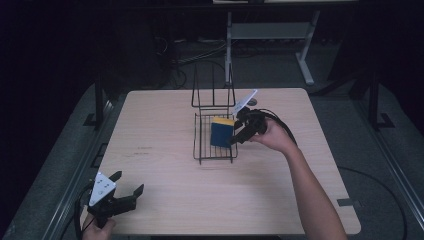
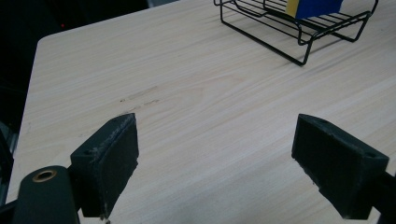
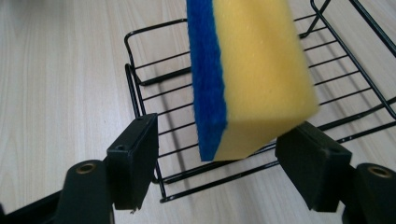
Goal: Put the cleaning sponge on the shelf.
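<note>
Nearest you, your left gripper (image 1: 121, 196) rests idle at the front corner of the pale, wood-grained laminate desk (image 1: 165, 200), its black padded fingers (image 2: 109, 156) spread wide with nothing but bare desk between them; leave it parked there, since the work needs only one hand. Farther out, your right gripper (image 1: 239, 136) sits at the right rim of the black wire dish rack (image 1: 200, 150), and its fingers (image 3: 133, 158) stand apart on either side of the yellow foam sponge with a blue scouring face (image 3: 252, 79), neither pad pressing on it. The sponge stands on edge in the rack's tray, the blue side turned toward the rack's left as the right gripper view shows it. This looks like the release of the sponge into the rack, so I would draw the hand straight back along the fingers' own line instead of lifting or twisting, because soft foam catches on rubber pads and a tall, narrow block tips easily. Keep both pads clear of the thin wires, which give the sponge only narrow lines to stand on. The foam is light and springy, the scouring layer coarse; the rack is rigid coated wire with an upright back frame (image 1: 214, 87) beyond the tray.
</note>
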Demonstrator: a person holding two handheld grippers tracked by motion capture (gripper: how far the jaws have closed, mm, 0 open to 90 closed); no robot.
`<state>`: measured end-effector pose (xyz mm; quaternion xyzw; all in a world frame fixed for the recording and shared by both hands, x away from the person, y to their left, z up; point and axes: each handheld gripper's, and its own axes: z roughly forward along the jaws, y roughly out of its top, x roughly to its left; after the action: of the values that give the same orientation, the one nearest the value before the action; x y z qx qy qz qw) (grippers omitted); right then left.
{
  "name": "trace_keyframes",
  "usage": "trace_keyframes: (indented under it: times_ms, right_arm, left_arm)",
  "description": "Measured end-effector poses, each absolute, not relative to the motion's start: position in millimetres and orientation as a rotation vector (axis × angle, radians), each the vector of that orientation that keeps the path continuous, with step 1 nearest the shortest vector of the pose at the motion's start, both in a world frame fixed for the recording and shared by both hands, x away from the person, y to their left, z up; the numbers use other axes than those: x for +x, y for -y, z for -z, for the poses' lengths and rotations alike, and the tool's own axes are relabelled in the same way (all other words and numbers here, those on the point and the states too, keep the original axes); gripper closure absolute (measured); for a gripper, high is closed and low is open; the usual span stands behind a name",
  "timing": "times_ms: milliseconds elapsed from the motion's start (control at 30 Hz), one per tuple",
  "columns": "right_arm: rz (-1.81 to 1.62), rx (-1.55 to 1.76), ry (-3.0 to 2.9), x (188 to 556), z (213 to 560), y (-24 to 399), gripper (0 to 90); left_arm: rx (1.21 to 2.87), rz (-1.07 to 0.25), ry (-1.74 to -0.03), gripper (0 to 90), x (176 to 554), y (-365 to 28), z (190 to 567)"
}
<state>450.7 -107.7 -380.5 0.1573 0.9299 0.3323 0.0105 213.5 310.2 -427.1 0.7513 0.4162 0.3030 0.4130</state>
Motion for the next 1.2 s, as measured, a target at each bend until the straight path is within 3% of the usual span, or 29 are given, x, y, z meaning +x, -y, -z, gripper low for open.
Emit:
trace_keyframes:
  times_ms: [1200]
  right_arm:
    - [-1.038,0.563,-2.877,426,385,142,27.3]
  left_arm:
    - [1.895,-0.764,-1.045,14.1,211,-308,428]
